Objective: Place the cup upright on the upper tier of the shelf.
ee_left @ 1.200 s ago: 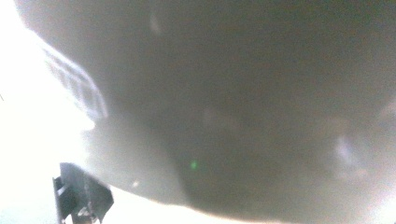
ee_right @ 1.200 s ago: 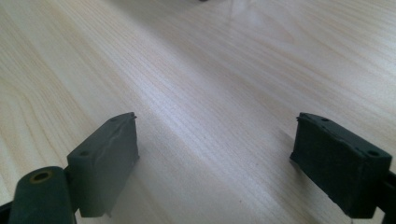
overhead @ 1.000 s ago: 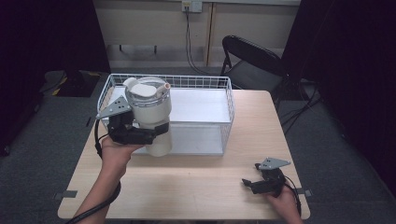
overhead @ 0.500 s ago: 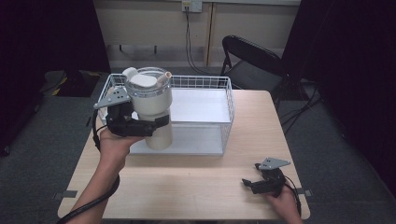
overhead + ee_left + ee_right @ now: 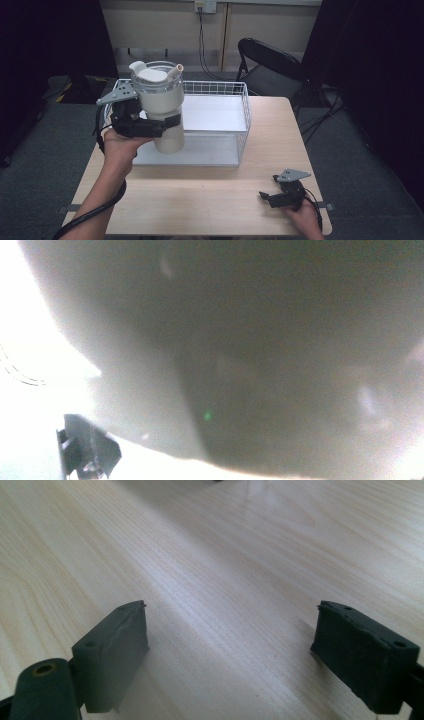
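one tumbler (image 5: 159, 107), clamped in the left gripper (image 5: 150, 126), has risen higher and hangs above the basket (image 5: 239, 95)'s near left corner, likely bound inside; the right gripper (image 5: 272, 197) rests on the table (image 5: 200, 200) below the basket, jaws apart

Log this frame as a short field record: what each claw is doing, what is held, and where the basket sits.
left claw: shut on tumbler, held above the table
tumbler: cream, clear lid with spout, upright, at the basket's near-left corner
right claw: open, holding nothing, low over bare wood near the table's front right
wire basket: white, on the table's far half
table: light wood
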